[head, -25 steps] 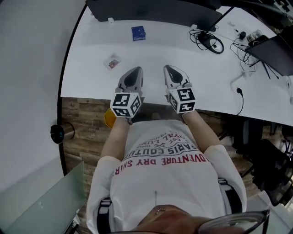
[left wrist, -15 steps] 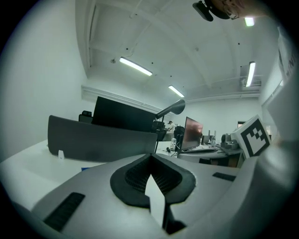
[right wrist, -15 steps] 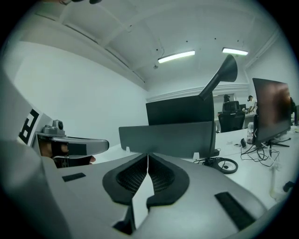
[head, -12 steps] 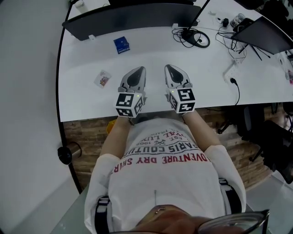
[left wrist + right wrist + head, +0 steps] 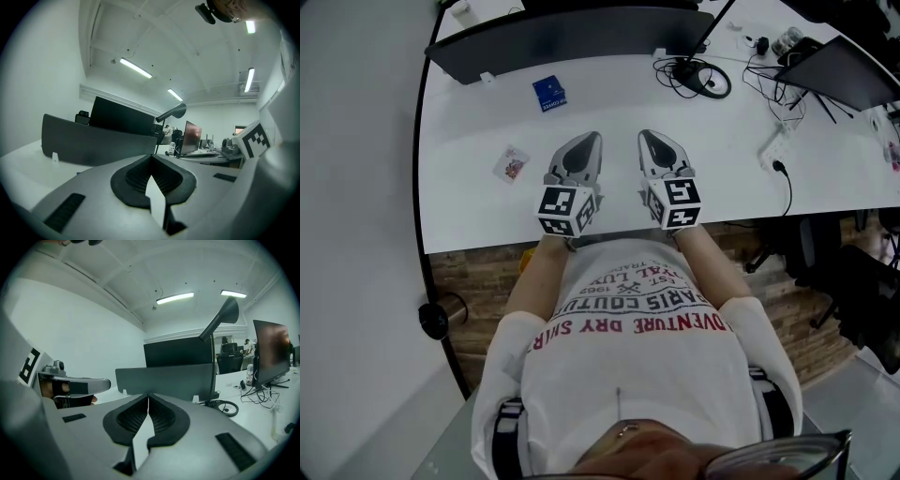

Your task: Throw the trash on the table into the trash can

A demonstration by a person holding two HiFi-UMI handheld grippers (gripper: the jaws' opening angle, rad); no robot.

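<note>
White table (image 5: 469,211): right end cut off; small wrapper (image 5: 512,164) print unreadable.

1. Wrapper (image 5: 511,164): small, pale, with reddish print. It lies flat on the white worktop (image 5: 722,159), near the left edge.

2. Blue packet (image 5: 549,92): small, square, with white print. It lies flat farther back, just in front of the dark partition (image 5: 572,37) and well apart from the wrapper.

3. Metal cylinder (image 5: 441,314): dark top, below the worktop's left end, by the wall (whether it is the trash can cannot be told).
</note>
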